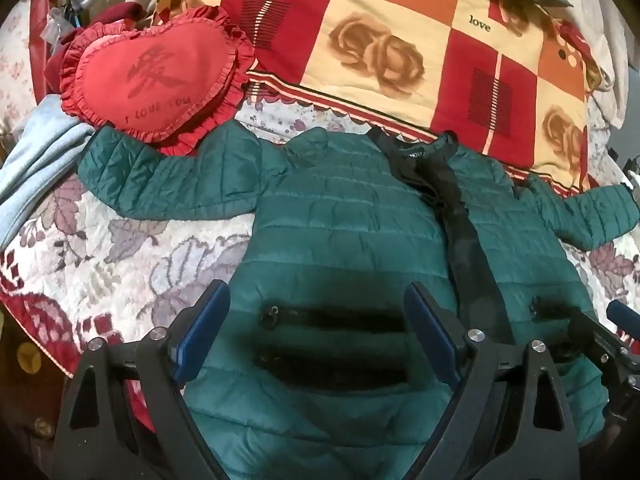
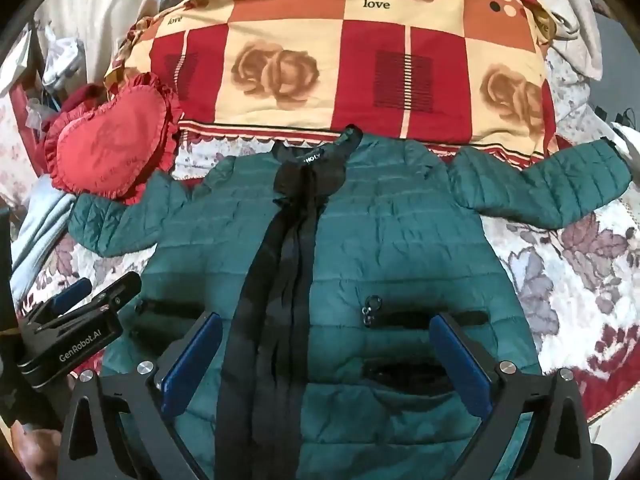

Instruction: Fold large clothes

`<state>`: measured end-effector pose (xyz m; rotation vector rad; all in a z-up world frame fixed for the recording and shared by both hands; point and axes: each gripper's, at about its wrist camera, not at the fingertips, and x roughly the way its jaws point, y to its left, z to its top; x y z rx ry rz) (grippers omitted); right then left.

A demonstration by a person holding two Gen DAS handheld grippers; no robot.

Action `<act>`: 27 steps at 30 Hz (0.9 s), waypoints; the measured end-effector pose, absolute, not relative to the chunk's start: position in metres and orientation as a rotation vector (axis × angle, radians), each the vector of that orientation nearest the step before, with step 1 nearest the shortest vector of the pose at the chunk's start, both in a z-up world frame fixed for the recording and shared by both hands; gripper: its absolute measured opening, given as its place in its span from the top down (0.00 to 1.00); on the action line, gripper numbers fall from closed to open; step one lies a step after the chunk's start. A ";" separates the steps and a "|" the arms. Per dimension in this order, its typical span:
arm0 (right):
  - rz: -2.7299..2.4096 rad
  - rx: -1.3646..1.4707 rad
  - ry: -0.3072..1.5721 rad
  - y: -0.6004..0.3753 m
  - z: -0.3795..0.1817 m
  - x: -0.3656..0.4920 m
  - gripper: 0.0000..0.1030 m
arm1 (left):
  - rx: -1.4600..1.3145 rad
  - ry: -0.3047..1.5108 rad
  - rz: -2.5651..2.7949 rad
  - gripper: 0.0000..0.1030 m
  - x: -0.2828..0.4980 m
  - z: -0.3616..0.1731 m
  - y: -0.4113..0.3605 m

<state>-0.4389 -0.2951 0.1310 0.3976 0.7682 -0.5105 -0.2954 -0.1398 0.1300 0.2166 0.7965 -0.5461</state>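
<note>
A dark green quilted puffer jacket (image 1: 340,216) lies front up on the bed, sleeves spread to both sides, with its black lining showing down the centre opening (image 1: 460,216). It also shows in the right wrist view (image 2: 400,240). My left gripper (image 1: 316,320) is open and empty, hovering over the jacket's left pocket zip (image 1: 332,316). My right gripper (image 2: 326,350) is open and empty over the jacket's lower middle, beside the right pocket zip (image 2: 372,308). The left gripper's body (image 2: 76,332) shows at the left of the right wrist view.
A red heart-shaped cushion (image 1: 156,76) lies on the jacket's left sleeve end. A red, orange and cream rose-print pillow (image 1: 400,48) lies behind the collar. Pale blue cloth (image 1: 36,176) lies at the left. The floral bedspread (image 1: 120,252) ends at an edge at lower left.
</note>
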 end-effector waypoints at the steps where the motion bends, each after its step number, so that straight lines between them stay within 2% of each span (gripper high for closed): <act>1: -0.515 0.398 0.768 -0.293 0.131 -0.442 0.00 | 0.213 0.798 -0.548 0.14 -0.297 0.130 -0.138; 27: -0.597 0.408 0.796 -0.277 0.126 -0.493 0.00 | 0.226 0.802 -0.625 0.14 -0.363 0.125 -0.124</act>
